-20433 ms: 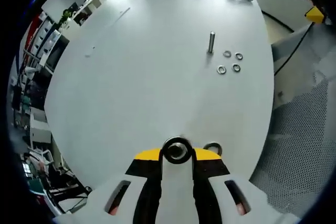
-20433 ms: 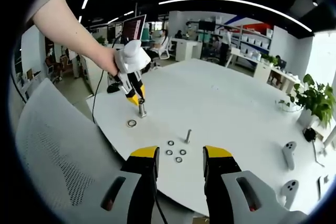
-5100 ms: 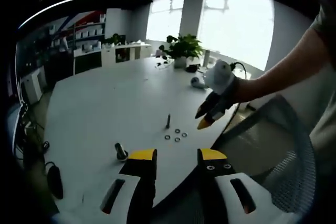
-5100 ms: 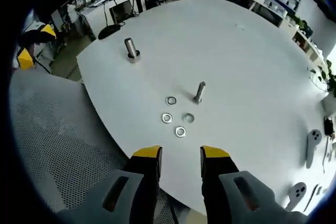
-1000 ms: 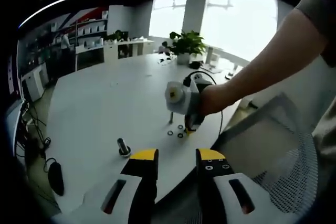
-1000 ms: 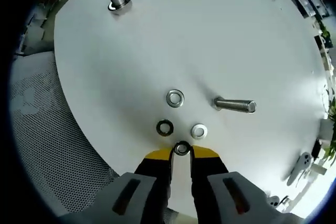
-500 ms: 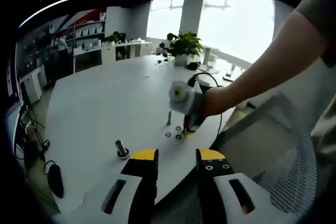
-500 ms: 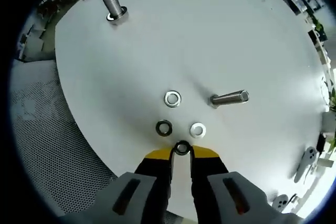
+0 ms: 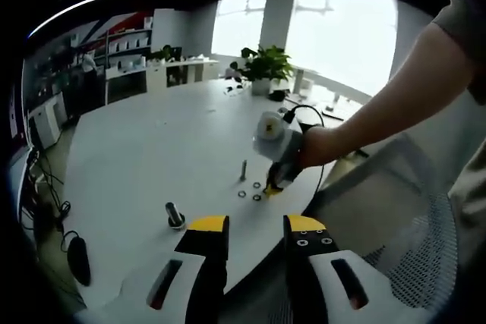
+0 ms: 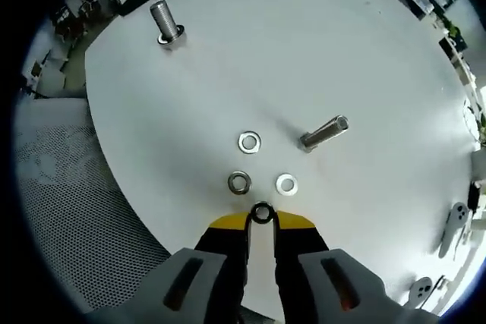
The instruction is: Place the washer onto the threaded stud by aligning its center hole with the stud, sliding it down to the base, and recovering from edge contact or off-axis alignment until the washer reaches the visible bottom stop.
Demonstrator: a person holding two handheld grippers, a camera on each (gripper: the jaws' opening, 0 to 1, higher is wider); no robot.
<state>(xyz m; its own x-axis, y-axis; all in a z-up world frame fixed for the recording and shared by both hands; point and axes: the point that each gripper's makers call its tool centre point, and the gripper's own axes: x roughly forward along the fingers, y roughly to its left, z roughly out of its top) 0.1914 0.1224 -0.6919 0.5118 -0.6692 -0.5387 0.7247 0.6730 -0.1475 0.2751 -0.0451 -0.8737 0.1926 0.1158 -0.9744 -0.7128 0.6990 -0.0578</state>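
In the right gripper view my right gripper (image 10: 261, 219) is shut on a small steel washer (image 10: 261, 212), held at the fingertips just above the table's near edge. Three more washers (image 10: 249, 141) lie on the white table beyond it. The thin threaded stud (image 10: 323, 133) stands to their right, leaning in this view. In the left gripper view my left gripper (image 9: 254, 225) is open and holds nothing, well back from the table. There the right gripper (image 9: 275, 181) hangs beside the stud (image 9: 244, 170) and the loose washers (image 9: 241, 193).
A thicker bolt (image 10: 165, 22) with a washer at its base stands at the far left of the table (image 10: 364, 51), also seen as the bolt (image 9: 175, 216). White controllers (image 10: 456, 221) lie far right. A mesh chair (image 10: 68, 210) sits by the table edge. A plant (image 9: 262, 62) stands at the far end.
My right gripper, shut on the washer, has risen slightly from the table and drifted a little; its view now shows the stud more upright. My left gripper stays put.
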